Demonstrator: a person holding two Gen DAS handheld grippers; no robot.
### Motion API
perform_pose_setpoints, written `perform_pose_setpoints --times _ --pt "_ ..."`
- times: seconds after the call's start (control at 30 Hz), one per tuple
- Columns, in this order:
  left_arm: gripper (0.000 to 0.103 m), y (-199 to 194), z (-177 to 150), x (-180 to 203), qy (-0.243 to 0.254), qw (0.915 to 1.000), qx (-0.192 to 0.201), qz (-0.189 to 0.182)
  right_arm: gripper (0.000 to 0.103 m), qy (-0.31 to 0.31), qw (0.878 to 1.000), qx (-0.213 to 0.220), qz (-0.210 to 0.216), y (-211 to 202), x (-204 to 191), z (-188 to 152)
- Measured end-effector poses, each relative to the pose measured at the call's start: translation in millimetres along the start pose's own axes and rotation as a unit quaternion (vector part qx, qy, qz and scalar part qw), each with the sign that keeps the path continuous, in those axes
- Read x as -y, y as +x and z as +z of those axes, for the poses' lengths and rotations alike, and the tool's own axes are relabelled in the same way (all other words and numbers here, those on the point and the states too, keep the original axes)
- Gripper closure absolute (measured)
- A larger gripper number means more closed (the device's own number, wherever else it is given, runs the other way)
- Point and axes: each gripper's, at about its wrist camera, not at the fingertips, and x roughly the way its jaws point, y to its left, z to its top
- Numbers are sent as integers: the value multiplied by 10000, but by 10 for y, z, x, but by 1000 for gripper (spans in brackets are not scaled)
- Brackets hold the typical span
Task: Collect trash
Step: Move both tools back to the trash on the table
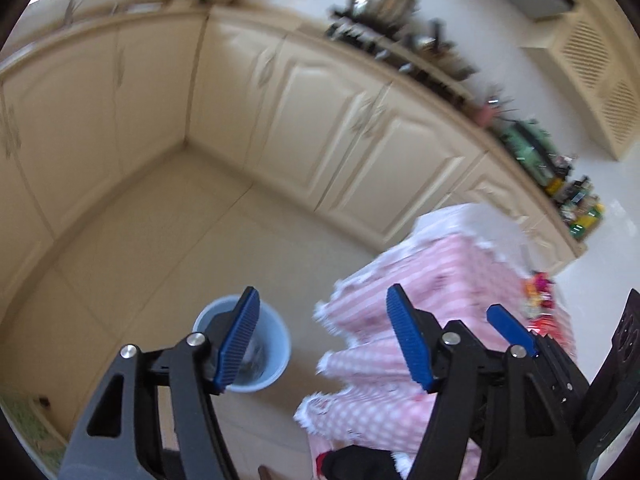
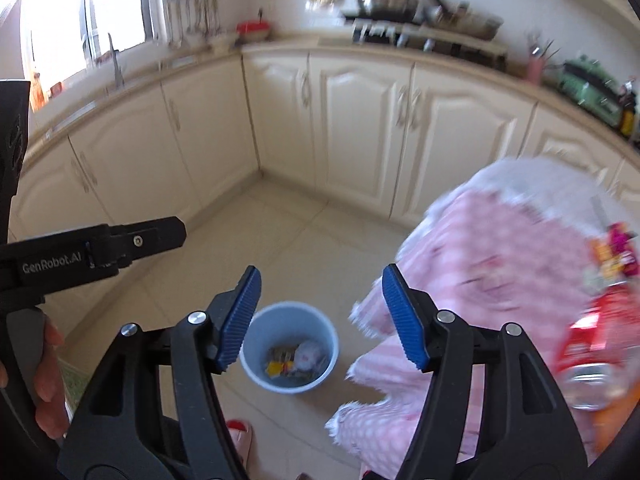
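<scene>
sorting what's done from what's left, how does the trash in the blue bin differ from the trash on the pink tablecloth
The trash in the blue bin lies low on the bin's bottom on the floor; the trash on the pink tablecloth sits up on the table's right edge. The bin pile looks grey, white and yellow; the table pile is mostly red and orange, with a clear plastic piece. Both are blurred wrappers and packaging, and neither gripper holds any of it.
</scene>
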Motion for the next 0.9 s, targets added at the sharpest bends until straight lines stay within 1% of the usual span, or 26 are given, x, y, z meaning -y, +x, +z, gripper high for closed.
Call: perform_pose_setpoints --times 0.07,0.17,0.2,0.23,0.27,0.37,0.47,0.53,0.67,0.7,0.73,0.8,0.83,0.9 --pt "32 -119 4 251 224 9996 90 -151 38 62 9996 272 -88 -332 203 46" --pt "31 -216 8 726 652 9967 142 -459 35 232 9973 658 -245 -843 577 64" --pt "31 -217 -8 936 841 9945 86 -620 35 303 9966 712 -285 -947 678 68" --pt "31 -201 -17 1080 942 9929 27 -723 35 412 9953 788 -383 -1085 860 65" --pt "31 -150 -20 1305 1083 9898 -113 -920 35 487 9941 844 -484 -1168 1004 49" --pt "31 -13 -67 1747 1350 9822 -376 -1254 34 749 9874 949 -1019 -1432 1512 -52" --pt "31 186 -71 2208 1585 9770 -583 -1301 33 1077 9819 828 -1323 -1519 1999 -205" --pt "31 377 -88 2536 1826 9699 -803 -1399 33 1246 9781 742 -1494 -1546 2283 -281" --pt "31 750 -83 2964 2102 9589 -1227 -1461 33 1482 9738 507 -1649 -1450 2764 -369" --pt "31 916 -83 3115 2184 9542 -1439 -1449 33 1518 9732 426 -1673 -1403 2873 -382" --pt "31 981 -92 3177 2229 9525 -1519 -1413 33 1544 9730 372 -1675 -1348 2945 -386" --pt "31 1218 -115 3376 2420 9455 -1742 -1308 33 1573 9722 274 -1714 -1252 3087 -398" --pt "31 1325 -129 3448 2475 9435 -1822 -1241 33 1580 9721 207 -1719 -1170 3166 -390" --pt "31 1585 -154 3588 2571 9400 -1996 -1021 33 1654 9712 68 -1712 -1026 3323 -383"
